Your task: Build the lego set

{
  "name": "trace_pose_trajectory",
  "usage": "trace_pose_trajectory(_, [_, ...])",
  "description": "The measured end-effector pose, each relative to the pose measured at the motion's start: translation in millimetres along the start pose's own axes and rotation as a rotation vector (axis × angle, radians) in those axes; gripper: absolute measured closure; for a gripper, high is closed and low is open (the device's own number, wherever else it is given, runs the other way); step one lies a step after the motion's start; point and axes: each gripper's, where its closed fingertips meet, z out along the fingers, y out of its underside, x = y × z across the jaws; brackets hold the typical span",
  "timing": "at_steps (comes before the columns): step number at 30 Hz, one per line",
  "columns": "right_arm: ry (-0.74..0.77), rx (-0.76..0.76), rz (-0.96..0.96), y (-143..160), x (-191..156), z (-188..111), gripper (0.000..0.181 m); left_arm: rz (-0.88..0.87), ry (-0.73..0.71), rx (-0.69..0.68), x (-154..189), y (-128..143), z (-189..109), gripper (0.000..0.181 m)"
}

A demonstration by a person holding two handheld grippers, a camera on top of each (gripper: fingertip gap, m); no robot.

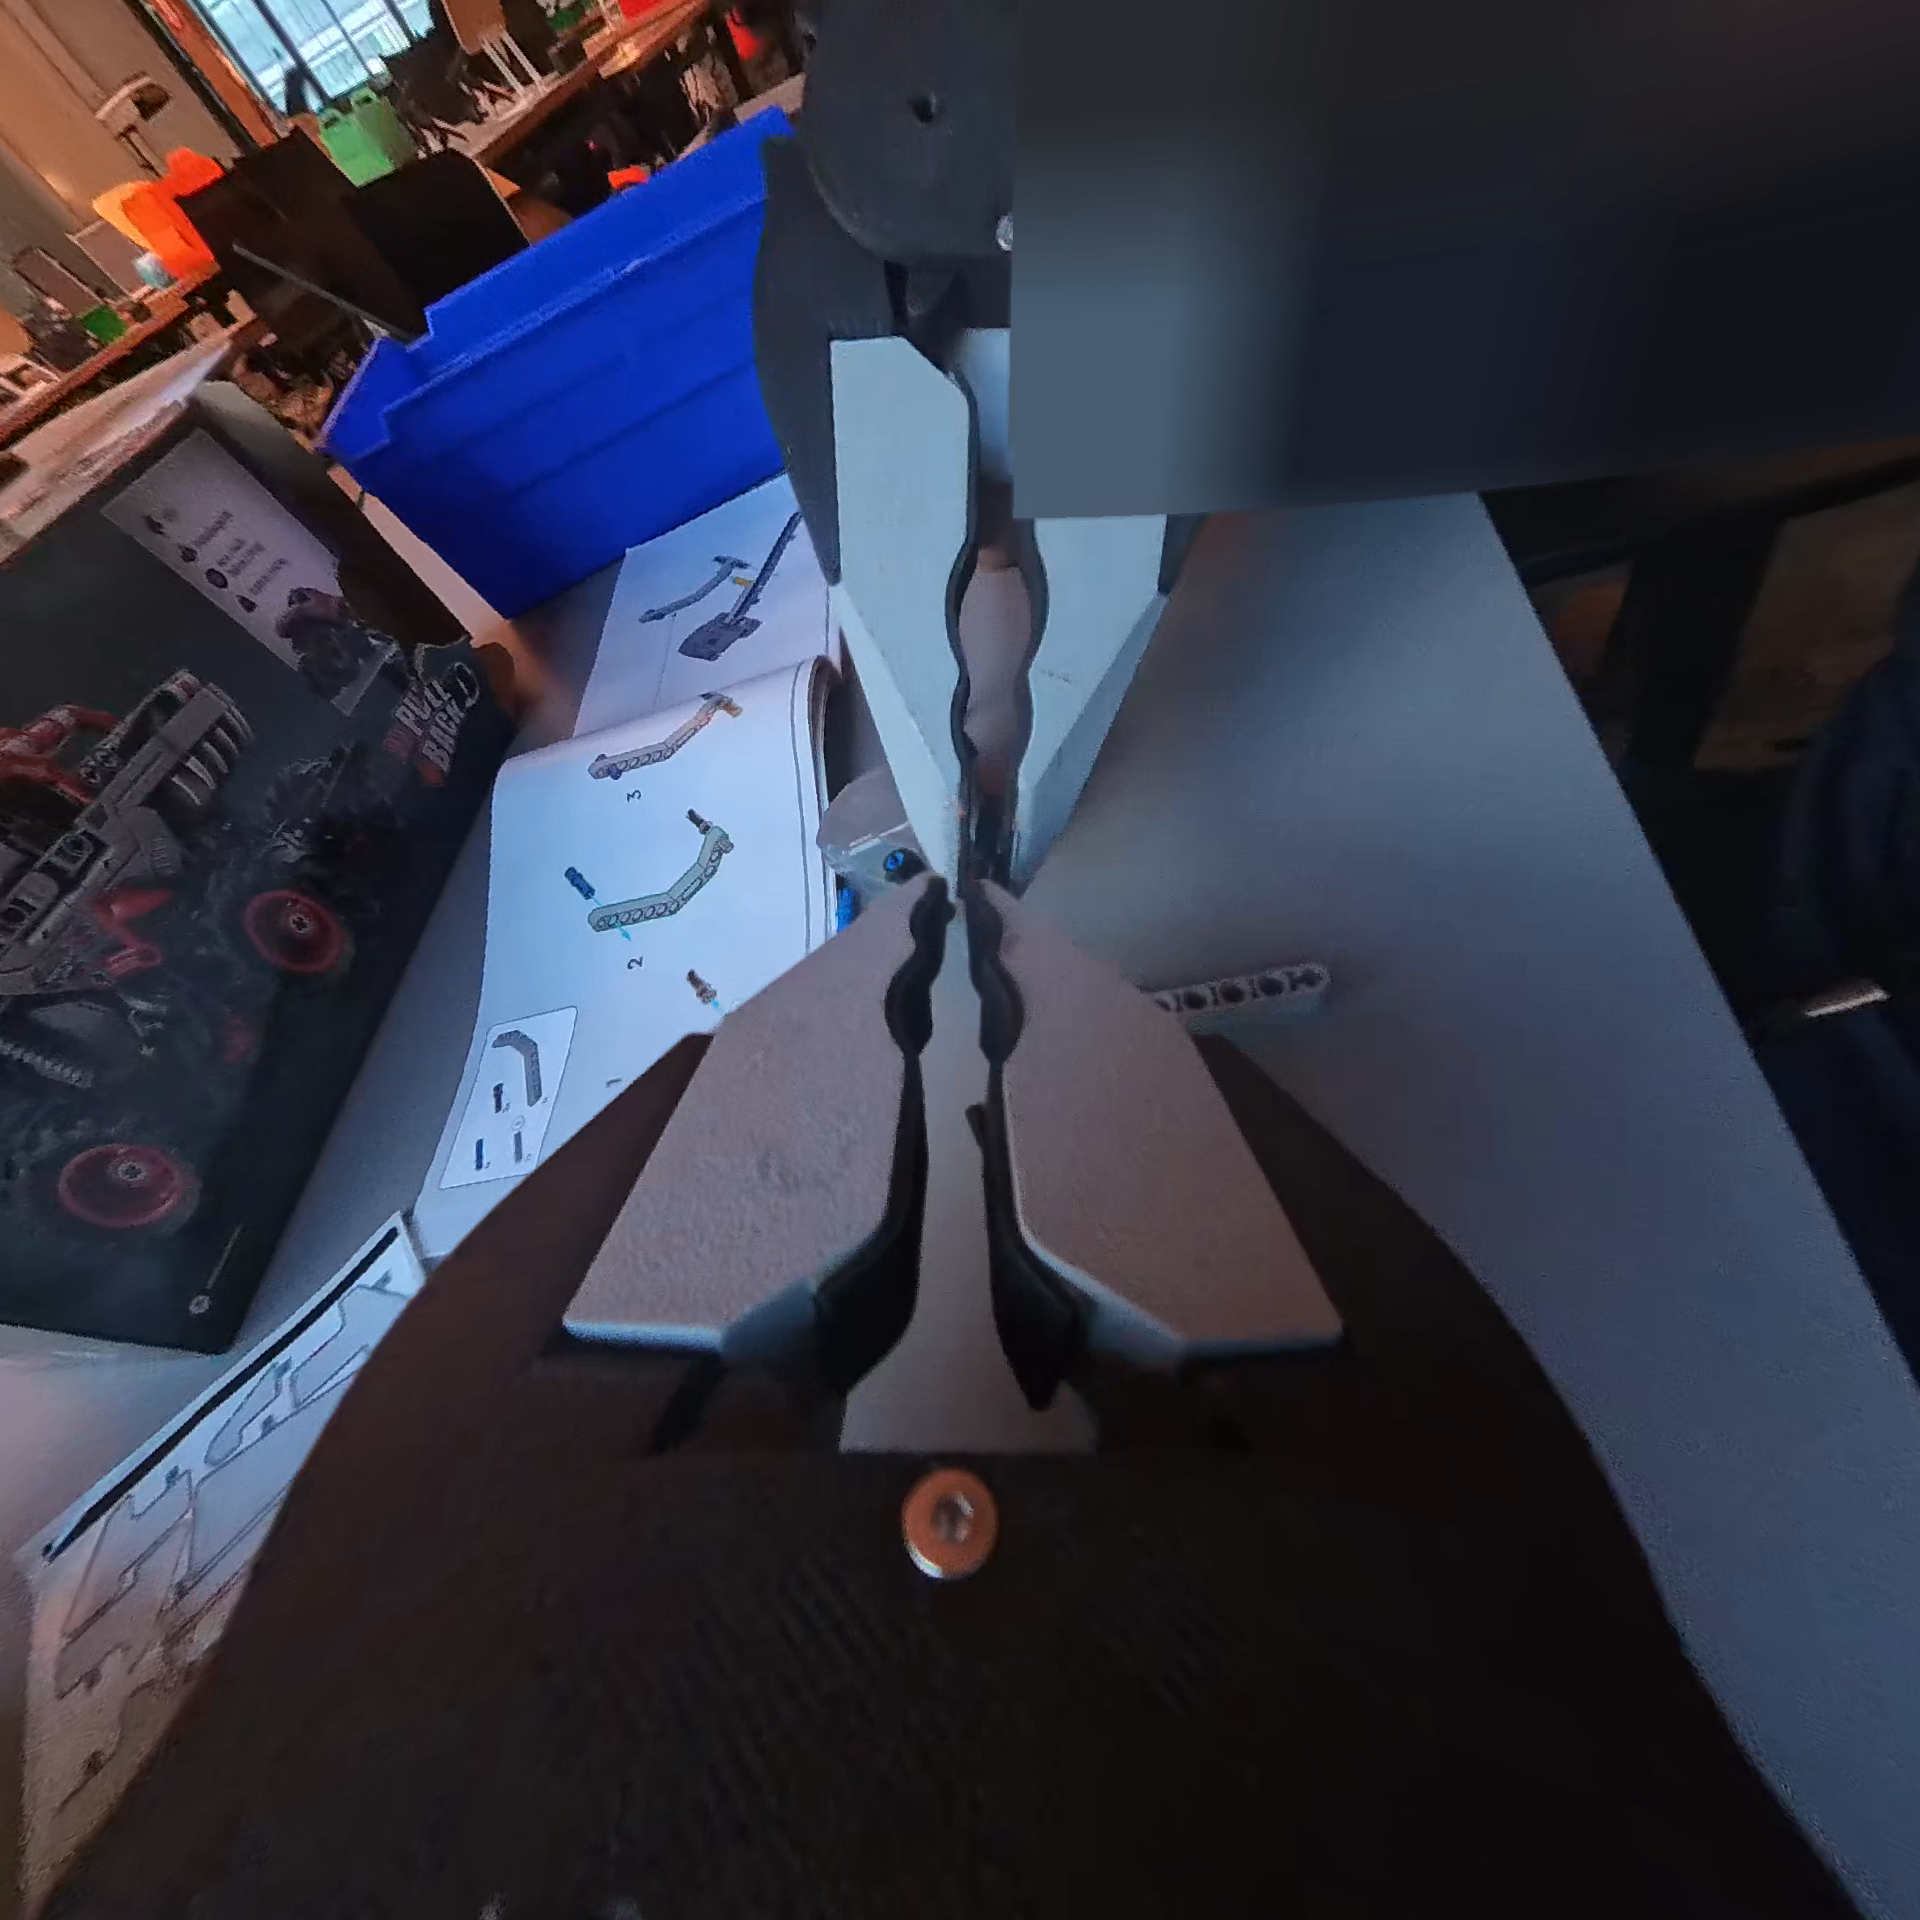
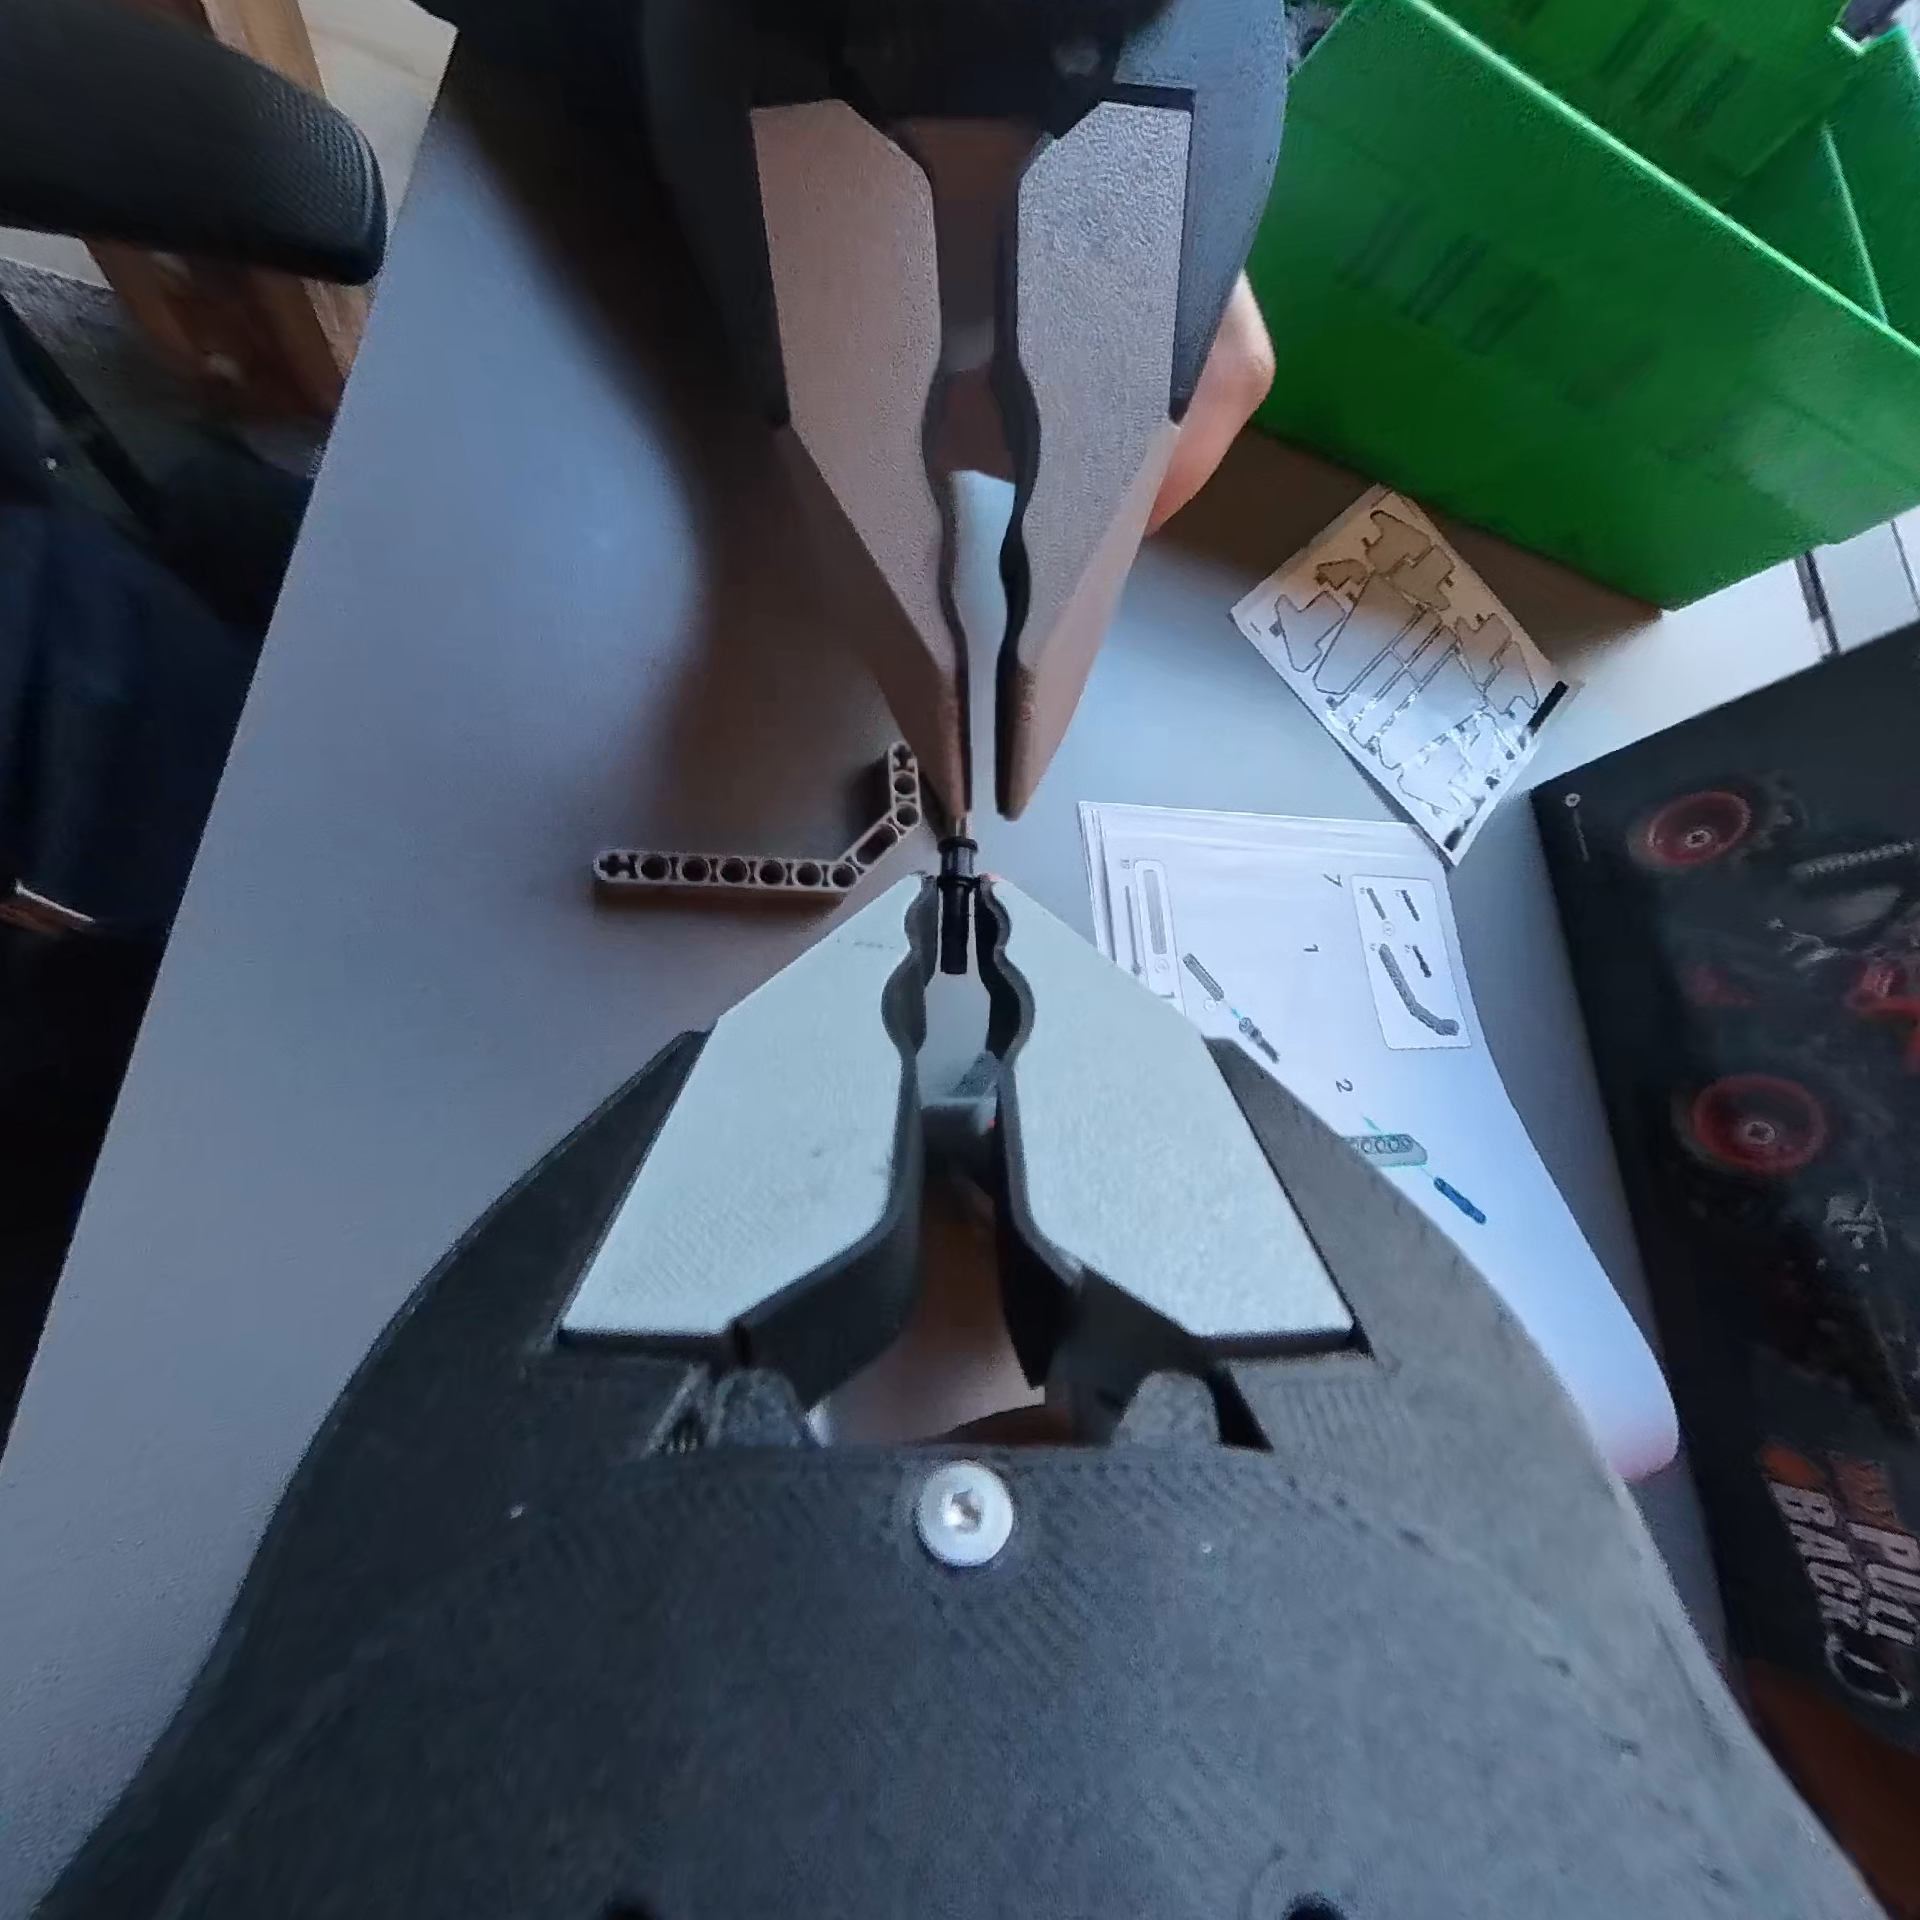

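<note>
Tip to tip above the grey bench (image 2: 499, 644), the two tongs meet. Right tongs (image 2: 958, 914) are clenched on a small black pin (image 2: 954, 920), which stands out forward from between their tips. Left tongs (image 2: 975, 800), coming in from the far side in the right wrist view, are nearly closed, their tips just at the pin's outer end; whether they actually grip it cannot be told. In the left wrist view the left tongs (image 1: 961, 896) show only a thin gap, with the other pair right against them.

Just beyond the tips, a grey angled beam (image 2: 764, 857) lies flat on the bench: a long straight run of round holes with a short arm bent upward at one end.

Beside it is the open instruction booklet (image 2: 1299, 966), then a sticker sheet (image 2: 1403, 655) and the dark set box (image 2: 1766, 1091) with red-wheeled truck art. Farther off stand a green bin (image 2: 1558, 291) and a blue bin (image 1: 582, 384).
</note>
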Motion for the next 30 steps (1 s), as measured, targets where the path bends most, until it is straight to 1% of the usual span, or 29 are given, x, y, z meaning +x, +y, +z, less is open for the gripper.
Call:
trace_pose_trajectory(5, [0.008, 0.031, 0.017, -4.5, 3.0, -4.2, 0.177, 0.087, -0.020, -0.066, 2.8, 10.1, 3.6, 0.181])
trace_pose_trajectory(10, [0.001, 0.011, 0.030, -0.7, 2.6, -3.3, 0.177, 0.081, -0.025, -0.076, 3.1, 10.9, 3.9, 0.181])
trace_pose_trajectory(12, [-0.002, -0.003, 0.029, 1.4, 1.8, -1.9, 0.177, 0.063, -0.010, -0.066, 4.9, 8.9, 3.2, 0.174])
trace_pose_trajectory(15, [-0.001, -0.005, 0.022, 0.9, 0.8, -1.5, 0.177, 0.069, -0.021, -0.073, 3.7, 10.0, 4.0, 0.172])
trace_pose_trajectory(19, [-0.017, 0.046, 0.038, -7.4, -0.3, -5.8, 0.177, 0.104, -0.024, -0.088, 6.6, 11.5, 6.3, 0.169])
trace_pose_trajectory(20, [-0.026, 0.065, 0.047, -10.2, -0.8, -7.3, 0.177, 0.111, -0.026, -0.084, 7.3, 10.5, 6.7, 0.170])
trace_pose_trajectory(22, [-0.052, 0.096, 0.070, -14.3, -2.4, -9.4, 0.177, 0.115, -0.034, -0.072, 7.8, 7.7, 7.2, 0.178])
trace_pose_trajectory(30, [-0.085, 0.134, 0.116, -17.8, -2.3, -10.7, 0.176, 0.082, -0.025, -0.078, 7.7, 5.8, 6.0, 0.179])
